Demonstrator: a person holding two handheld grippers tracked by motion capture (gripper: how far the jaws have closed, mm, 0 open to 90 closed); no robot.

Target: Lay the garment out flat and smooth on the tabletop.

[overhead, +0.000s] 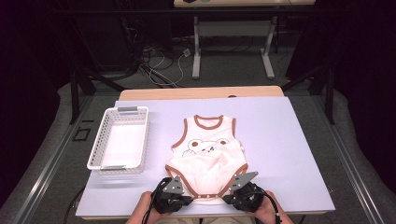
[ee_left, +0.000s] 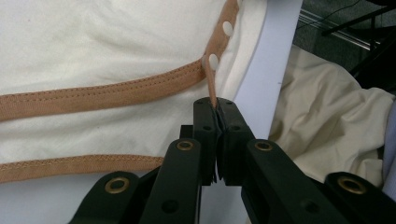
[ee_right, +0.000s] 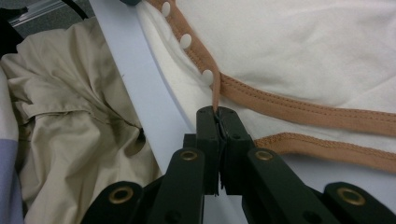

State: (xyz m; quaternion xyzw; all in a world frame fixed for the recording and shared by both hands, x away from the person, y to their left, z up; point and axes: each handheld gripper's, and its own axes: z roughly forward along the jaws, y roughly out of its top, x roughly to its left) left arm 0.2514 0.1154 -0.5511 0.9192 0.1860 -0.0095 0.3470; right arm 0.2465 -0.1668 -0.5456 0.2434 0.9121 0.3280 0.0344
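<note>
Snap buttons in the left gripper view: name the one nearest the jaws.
It is the lower snap, at the corner where the brown trim turns, just above the left gripper; the other snap sits higher up the strip.

The pale table (overhead: 280, 140) carries a cream bodysuit (overhead: 208, 156) just beyond the jaws and a white basket (overhead: 120, 138) farther left.

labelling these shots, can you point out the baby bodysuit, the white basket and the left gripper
baby bodysuit (overhead: 205, 161), high view, on the cream front below the bear print
white basket (overhead: 103, 133), high view, on its left wall
left gripper (ee_left: 216, 103), left gripper view, at the jaw tips shut on the brown trim
</note>
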